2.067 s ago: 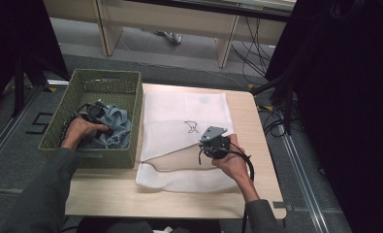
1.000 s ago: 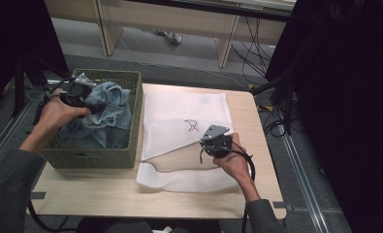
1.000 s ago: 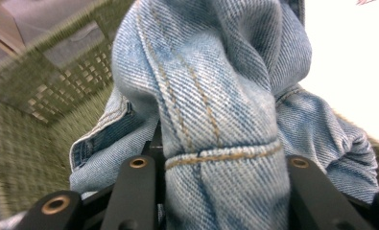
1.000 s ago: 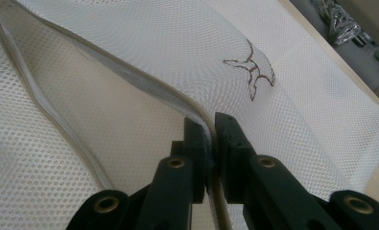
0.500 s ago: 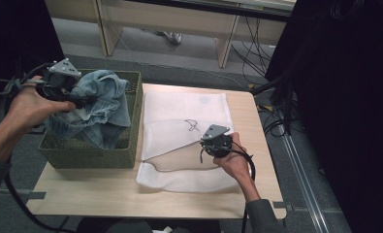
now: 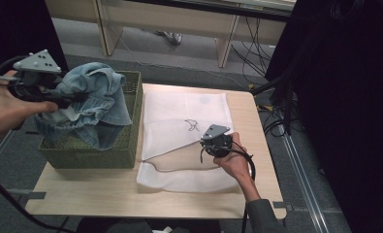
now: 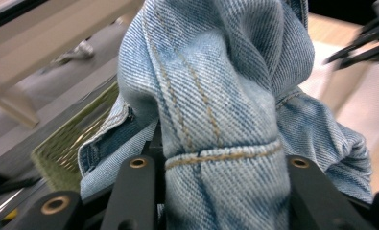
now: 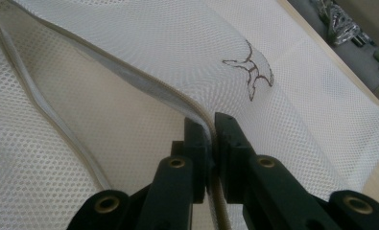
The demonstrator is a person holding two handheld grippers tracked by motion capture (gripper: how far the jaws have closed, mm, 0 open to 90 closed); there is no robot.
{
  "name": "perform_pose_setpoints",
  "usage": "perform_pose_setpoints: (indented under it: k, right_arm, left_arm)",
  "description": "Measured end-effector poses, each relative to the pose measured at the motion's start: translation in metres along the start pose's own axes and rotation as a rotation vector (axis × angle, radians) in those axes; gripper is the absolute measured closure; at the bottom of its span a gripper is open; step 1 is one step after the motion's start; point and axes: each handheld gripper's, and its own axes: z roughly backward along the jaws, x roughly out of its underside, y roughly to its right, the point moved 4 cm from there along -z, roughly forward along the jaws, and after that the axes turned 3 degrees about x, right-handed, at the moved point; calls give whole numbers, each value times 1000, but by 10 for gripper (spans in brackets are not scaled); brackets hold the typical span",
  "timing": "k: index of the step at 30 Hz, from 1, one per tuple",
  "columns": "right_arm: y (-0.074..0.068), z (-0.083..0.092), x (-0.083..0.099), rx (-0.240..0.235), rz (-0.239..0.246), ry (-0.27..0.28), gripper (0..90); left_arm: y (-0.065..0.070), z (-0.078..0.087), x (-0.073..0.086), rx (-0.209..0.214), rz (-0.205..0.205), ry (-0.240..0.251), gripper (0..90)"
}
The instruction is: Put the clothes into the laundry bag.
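Denim garment (image 6: 94,104) bunched, clamped between left gripper (image 6: 75,98) jaws, hanging above green basket (image 6: 89,150). Right gripper (image 6: 204,145), right of basket, jaws pinched on zipper edge of white mesh bag (image 6: 189,109).

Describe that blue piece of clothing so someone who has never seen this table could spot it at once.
Start at the wooden table and find the green woven basket at its left end. Hanging above the basket, pinched in the left gripper, is the denim garment. It is faded blue with tan stitched seams, unlike the flat white mesh bag beside it.
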Motion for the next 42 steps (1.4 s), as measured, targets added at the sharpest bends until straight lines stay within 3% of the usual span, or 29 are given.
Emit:
perform_pose_setpoints:
  k: [6,8,12,14,18,19,20,24,30,33,34,36,37,40,41,42]
  right_arm:
    - [2,1,0,14,1,10,847]
    - [2,1,0,8,-9,5,848]
    - [4,1,-1,9,3,15,855]
    - [3,1,0,10,-20,9,857]
    - [6,2,0,11,0,19,860]
    - [5,4,1,14,-35,12,861]
    - [7,3,0,12,-7,19,862]
    - [7,5,0,13,-22,24,865]
    - [8,8,-3,8,-11,42,868]
    - [9,11,-5,5,-11,55,870]
    - [9,12,-5,0,-13,59,871]
    - [12,16,-6,5,-27,73,871]
    - [12,18,-6,2,-36,79,872]
    - [19,24,-7,12,-29,105,873]
    - [20,26,-8,8,-43,111,874]
    - [21,28,-8,9,-62,117,874]
  left_arm:
    - [31,17,-9,112,-5,102,627]
    - [39,20,-12,136,-10,115,628]
    - [60,31,-26,187,-36,174,630]
    - [68,38,-36,223,-38,211,630]
    - [88,38,-46,293,-63,213,630]
    - [93,34,-46,313,-67,212,629]
    - [98,29,-45,332,-63,214,628]
    - [118,4,-38,408,-78,189,627]
    - [151,-52,-26,531,-82,155,626]
    - [165,-80,-20,591,-31,156,626]
    - [169,-92,-16,610,-39,149,625]
    - [178,-117,-7,632,-22,110,624]
    - [181,-128,-3,636,6,110,623]
    - [183,-157,6,622,14,97,623]
    - [185,-167,11,616,38,72,623]
    - [184,-178,15,617,18,44,622]
